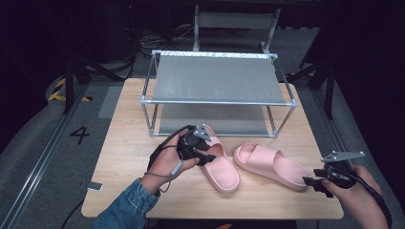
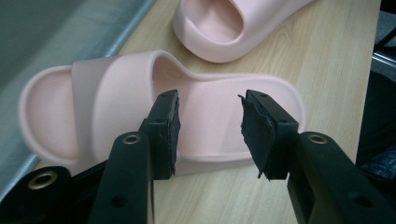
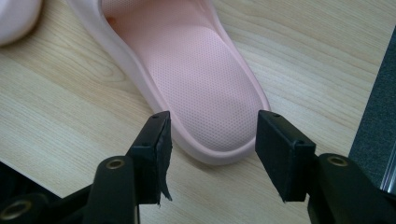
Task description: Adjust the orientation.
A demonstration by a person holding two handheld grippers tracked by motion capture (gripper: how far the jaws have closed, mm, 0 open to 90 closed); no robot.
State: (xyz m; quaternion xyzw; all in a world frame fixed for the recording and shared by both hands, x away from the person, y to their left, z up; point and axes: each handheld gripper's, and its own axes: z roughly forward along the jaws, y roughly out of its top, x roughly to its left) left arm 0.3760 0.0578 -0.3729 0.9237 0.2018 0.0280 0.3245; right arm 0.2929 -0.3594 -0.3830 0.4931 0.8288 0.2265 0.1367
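Observation:
Two pink slide slippers lie on the wooden table (image 1: 124,157). My left gripper (image 1: 210,159) is over the left slipper (image 1: 224,171), just behind its strap. In the left gripper view its jaws (image 2: 210,133) stand open over that slipper's (image 2: 112,93) footbed, with nothing pinched. The right slipper (image 1: 274,166) lies at an angle, toe towards the middle. My right gripper (image 1: 309,182) sits at its heel. In the right gripper view the open jaws (image 3: 212,149) straddle the heel rim of the slipper (image 3: 196,70) without closing on it.
A two-level metal shoe rack (image 1: 217,78) with grey shelves stands at the back of the table, its lower shelf (image 2: 42,32) just behind the left slipper. The table's right edge (image 3: 359,84) is close to the right gripper. Bare wood lies in front and to the left.

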